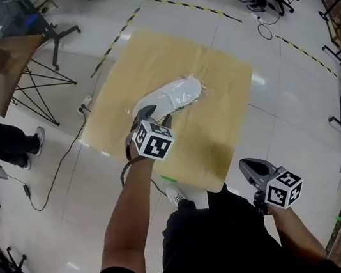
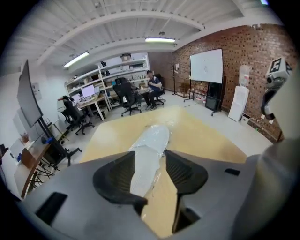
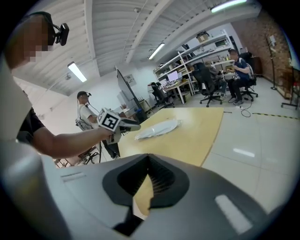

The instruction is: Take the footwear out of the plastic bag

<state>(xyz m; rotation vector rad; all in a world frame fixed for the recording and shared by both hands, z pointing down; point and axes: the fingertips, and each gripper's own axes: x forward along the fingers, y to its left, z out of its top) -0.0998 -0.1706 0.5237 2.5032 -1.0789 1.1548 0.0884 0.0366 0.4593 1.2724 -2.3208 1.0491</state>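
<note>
Head view shows one light yellow wooden table (image 1: 224, 127), and near its middle lies one clear, crinkled plastic bag (image 1: 175, 95) with the white footwear (image 1: 166, 103) inside it. I can make out only one long white form; if it is a single shoe or a pair, I cannot tell.

There are two grippers. The left gripper (image 1: 154, 117) is at the near end of the bag. In the left gripper view its jaws stand apart, and the end of the bag (image 2: 151, 143) runs in between them, not yet pinched. The right gripper (image 1: 251, 167) is held low, off the near right corner of the table and well apart from the bag. In the right gripper view its jaws meet at the tips, with nothing between them.

I judge the task is at its first step: to take hold of the bag. The footwear is not out. Next, the left jaws should close on the plastic only. Then the right gripper must open and come to the bag's mouth to pull out the footwear.
</note>
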